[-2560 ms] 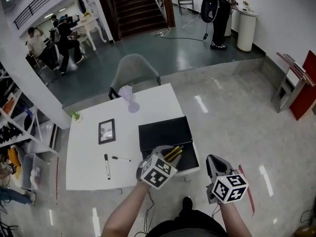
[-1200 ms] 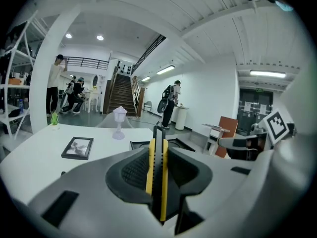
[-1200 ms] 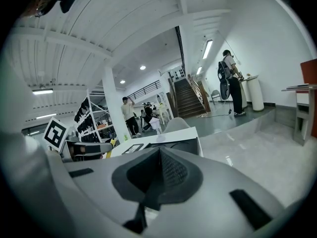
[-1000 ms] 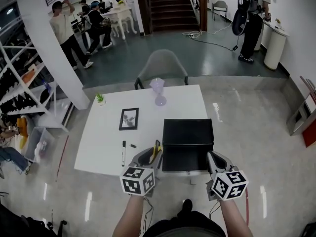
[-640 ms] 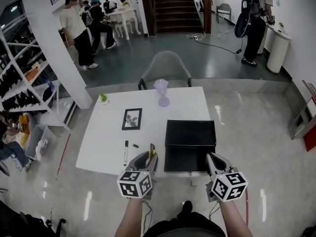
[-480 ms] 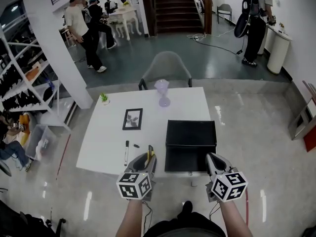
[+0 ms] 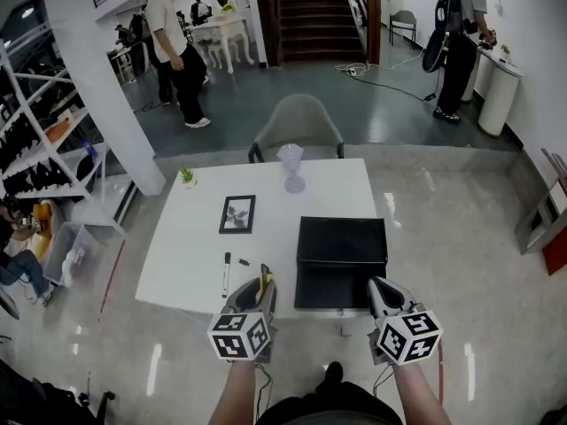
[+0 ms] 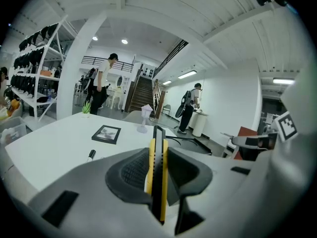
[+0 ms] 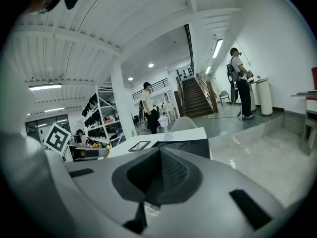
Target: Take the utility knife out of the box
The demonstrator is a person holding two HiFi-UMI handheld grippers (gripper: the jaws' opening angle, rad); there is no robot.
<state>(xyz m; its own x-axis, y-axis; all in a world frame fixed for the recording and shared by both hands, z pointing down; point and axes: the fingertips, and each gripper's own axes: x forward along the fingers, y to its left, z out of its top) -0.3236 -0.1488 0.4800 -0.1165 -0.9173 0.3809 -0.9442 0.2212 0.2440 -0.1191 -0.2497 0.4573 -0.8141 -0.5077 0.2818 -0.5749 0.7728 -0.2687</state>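
Observation:
The yellow and black utility knife (image 8: pixel 157 168) stands on edge between the pads of my left gripper (image 8: pixel 157 175), which is shut on it. In the head view the left gripper (image 7: pixel 254 297) holds the knife (image 7: pixel 263 282) above the front edge of the white table (image 7: pixel 190 242), just left of the black box (image 7: pixel 341 251). The box (image 8: pixel 187 142) lies to the right of the knife, its lid open. My right gripper (image 7: pixel 383 294) hovers off the table's front right corner, beside the box. Its pads meet with nothing between them (image 9: pixel 157 178).
A framed picture (image 7: pixel 236 213), a marker pen (image 7: pixel 225 274) with its cap (image 7: pixel 242 261) beside it, a purple glass vase (image 7: pixel 291 168) and a small plant (image 7: pixel 187 177) are on the table. A grey chair (image 7: pixel 296 122) stands behind it. People move in the background.
My left gripper has carried the knife leftward and a little down, away from the box to the table's front edge. The right gripper has stayed put. A person at the back walked right.

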